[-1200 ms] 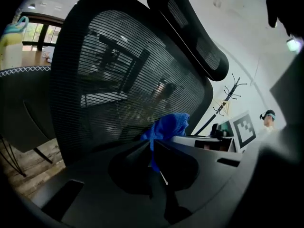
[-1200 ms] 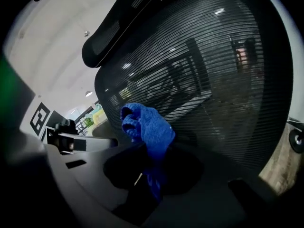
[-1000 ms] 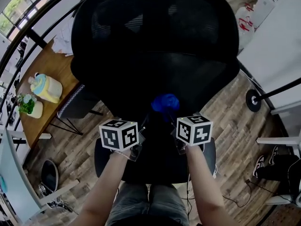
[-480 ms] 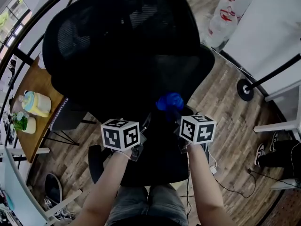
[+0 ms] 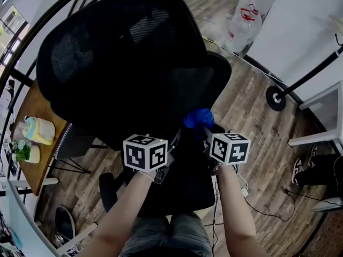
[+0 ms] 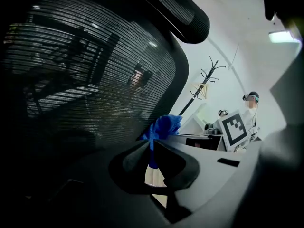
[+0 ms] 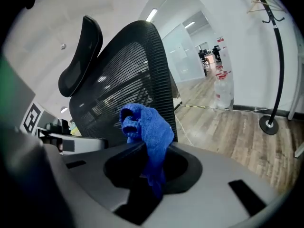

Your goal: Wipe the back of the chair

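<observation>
The chair (image 5: 123, 63) fills the head view, its black mesh back turned to the person, headrest at the top. That mesh will likely give a little under pressure, and an office chair of this sort may swivel or roll if pushed hard, so light strokes suit it. The right gripper (image 7: 147, 148) is clenched on the cloth (image 7: 145, 127), with a wad bulging past the tips and a tail hanging into the throat. The left gripper (image 6: 151, 144) has its jaws drawn near together, with a strip of the cloth in the slit, seemingly nipped. The cloth sits low by the right edge of the back; whether it touches the mesh I cannot tell. It looks soft, light and limp, so it is best held bunched at the middle, leaving the free wad to wipe.
</observation>
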Demonstrator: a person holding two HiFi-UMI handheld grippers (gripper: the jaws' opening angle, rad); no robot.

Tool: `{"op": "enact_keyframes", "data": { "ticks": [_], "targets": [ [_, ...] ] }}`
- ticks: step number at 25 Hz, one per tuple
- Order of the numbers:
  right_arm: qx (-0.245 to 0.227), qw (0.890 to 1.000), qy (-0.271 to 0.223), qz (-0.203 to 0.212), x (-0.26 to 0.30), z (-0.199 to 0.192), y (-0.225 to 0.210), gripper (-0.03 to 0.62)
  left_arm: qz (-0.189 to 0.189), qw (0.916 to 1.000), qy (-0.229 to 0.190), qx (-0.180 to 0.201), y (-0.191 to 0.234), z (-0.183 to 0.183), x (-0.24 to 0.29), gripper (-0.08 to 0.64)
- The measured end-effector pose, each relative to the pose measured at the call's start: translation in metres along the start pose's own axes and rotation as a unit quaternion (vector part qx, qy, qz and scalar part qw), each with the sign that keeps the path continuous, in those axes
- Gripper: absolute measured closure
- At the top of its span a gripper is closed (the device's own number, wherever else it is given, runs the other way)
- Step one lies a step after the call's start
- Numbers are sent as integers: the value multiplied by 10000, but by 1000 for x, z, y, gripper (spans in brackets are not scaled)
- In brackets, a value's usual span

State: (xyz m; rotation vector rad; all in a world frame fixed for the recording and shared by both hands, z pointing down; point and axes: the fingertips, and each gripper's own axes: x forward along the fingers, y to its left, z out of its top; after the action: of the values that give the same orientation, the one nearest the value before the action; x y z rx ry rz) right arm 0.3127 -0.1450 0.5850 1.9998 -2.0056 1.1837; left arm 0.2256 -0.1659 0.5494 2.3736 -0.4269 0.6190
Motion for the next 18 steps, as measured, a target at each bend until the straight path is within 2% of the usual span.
{"op": "enact_keyframes", "data": {
  "ticks": [11,18],
  "targets": [
    [357,9985,-208,-358,-15,-2,-31,503,74,10000,21,-38,6,-2,-6,525],
    [376,9966,-476,-557,-38,-11,-14,505,9,9999,-112,23,5,-7,-40,525]
  ]
}}
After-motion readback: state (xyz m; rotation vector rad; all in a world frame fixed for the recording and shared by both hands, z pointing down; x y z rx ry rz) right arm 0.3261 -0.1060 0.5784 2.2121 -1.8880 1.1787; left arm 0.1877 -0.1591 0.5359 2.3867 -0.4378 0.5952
